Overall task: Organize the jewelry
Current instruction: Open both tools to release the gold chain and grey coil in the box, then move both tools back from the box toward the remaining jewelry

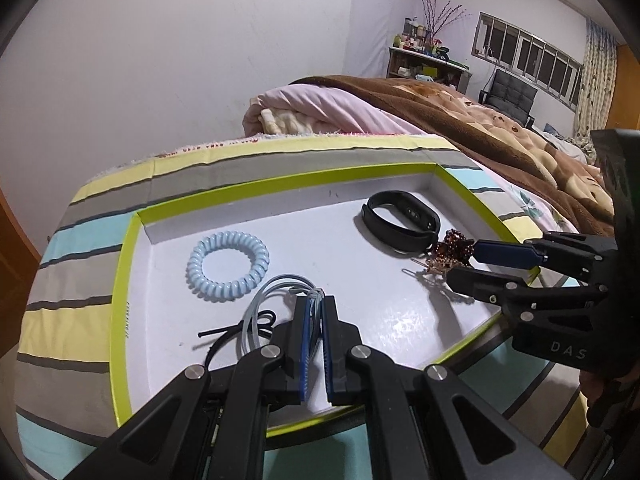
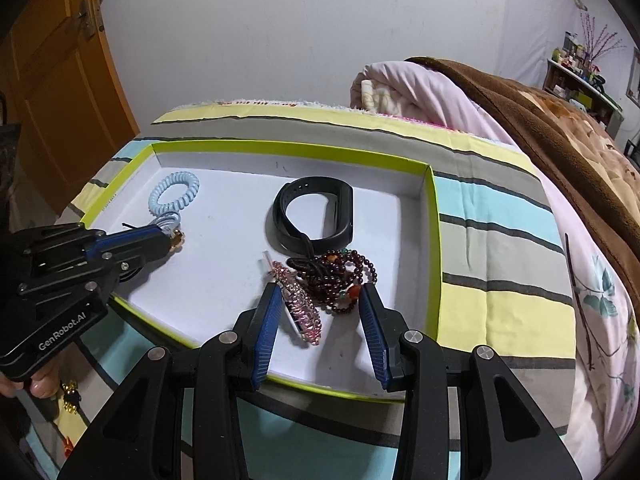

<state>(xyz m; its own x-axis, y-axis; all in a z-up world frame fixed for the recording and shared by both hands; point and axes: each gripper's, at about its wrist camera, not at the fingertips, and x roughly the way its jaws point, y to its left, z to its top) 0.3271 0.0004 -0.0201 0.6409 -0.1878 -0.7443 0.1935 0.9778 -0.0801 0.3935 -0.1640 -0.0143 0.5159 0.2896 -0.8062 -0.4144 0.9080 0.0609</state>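
Observation:
A shallow white tray with a lime rim [image 1: 124, 264] [image 2: 434, 248] lies on the striped bedcover. In it are a pale blue spiral hair tie [image 1: 228, 266] [image 2: 174, 192], a black wristband [image 1: 400, 222] [image 2: 314, 214], a dark red bead bracelet [image 2: 344, 276] [image 1: 454, 246] and a pink rhinestone hair clip [image 2: 300, 306]. My left gripper [image 1: 315, 306] [image 2: 170, 242] is shut on a grey-blue cord bundle [image 1: 276, 300] just above the tray floor. My right gripper [image 2: 318, 300] [image 1: 460, 262] is open, its fingers either side of the hair clip and beads.
A striped bedcover [image 1: 80, 248] lies under the tray. A pink quilt [image 1: 320, 108] and a brown blanket [image 1: 480, 120] are piled behind it. A wooden door [image 2: 52, 80] stands at the left. A small gold-and-black trinket [image 2: 72, 396] lies outside the tray, lower left.

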